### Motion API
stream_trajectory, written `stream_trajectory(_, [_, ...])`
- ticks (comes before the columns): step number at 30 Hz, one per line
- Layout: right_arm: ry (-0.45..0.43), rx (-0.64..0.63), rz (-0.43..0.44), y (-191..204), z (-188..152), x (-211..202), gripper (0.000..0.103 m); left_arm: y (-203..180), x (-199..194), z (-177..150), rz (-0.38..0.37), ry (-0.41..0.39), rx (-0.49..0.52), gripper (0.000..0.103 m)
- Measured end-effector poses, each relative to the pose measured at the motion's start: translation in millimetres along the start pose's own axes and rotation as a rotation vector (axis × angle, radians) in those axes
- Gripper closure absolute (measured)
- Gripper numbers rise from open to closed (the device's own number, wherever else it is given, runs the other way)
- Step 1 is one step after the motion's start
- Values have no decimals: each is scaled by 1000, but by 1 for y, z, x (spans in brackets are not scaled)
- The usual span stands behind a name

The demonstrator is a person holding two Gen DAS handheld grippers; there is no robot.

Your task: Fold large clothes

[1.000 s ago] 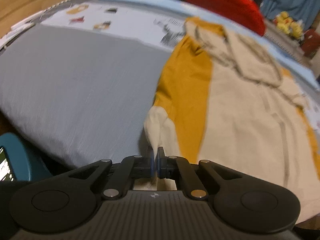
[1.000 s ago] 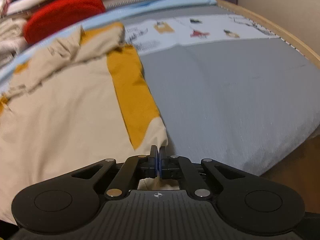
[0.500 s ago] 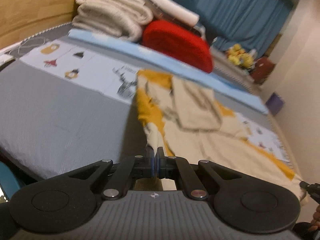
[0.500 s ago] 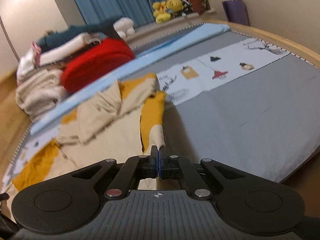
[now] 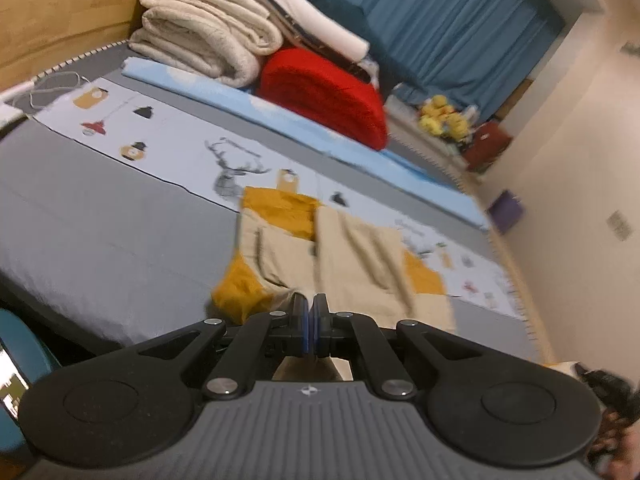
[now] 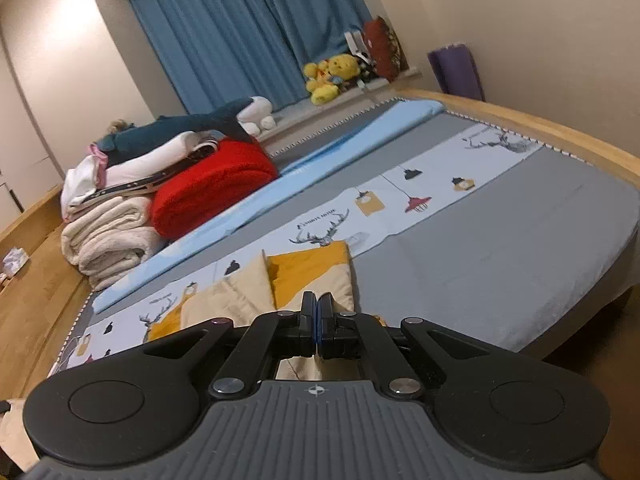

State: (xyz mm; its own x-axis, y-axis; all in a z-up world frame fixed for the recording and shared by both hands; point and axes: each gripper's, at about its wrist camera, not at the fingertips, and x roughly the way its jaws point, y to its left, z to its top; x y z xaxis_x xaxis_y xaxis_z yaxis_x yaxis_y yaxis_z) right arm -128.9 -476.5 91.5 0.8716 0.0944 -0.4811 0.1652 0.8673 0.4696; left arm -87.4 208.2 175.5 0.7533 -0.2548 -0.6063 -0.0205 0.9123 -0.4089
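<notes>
A large cream and mustard-yellow garment lies on the grey bed, its near edge lifted off the cover. My left gripper is shut on the garment's near left corner. My right gripper is shut on the near right corner, with the garment stretching away from its pads. The cloth hangs from both grips and doubles toward the far end, where a mustard panel shows. The right gripper's black body and a hand appear blurred at the lower right of the left wrist view.
Stacked cream blankets, a folded red blanket and a light blue sheet sit at the bed's far side. A patterned white strip crosses the cover. Blue curtains, yellow plush toys and a wooden bed frame lie beyond.
Both grippers have risen and pulled back with the garment's near corners, lifting the hem off the bed. The garment now looks shorter and doubled, and the room behind has come into view.
</notes>
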Motion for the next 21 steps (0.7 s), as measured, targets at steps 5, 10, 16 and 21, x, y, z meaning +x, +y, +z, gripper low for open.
stream_trajectory(5, [48, -16, -39, 2, 13, 75, 103, 21, 90, 28, 42, 21, -47, 102])
stream_trajectory(10, [111, -10, -54, 8, 45, 177, 102, 49, 205, 72, 102, 109, -88, 95])
stream_trajectory(16, [59, -19, -113, 15, 75, 252, 78, 81, 254, 94, 127, 25, -149, 47])
stream_trajectory(21, [112, -78, -105, -1, 47, 286, 72, 114, 272, 76, 181, 101, -240, 48])
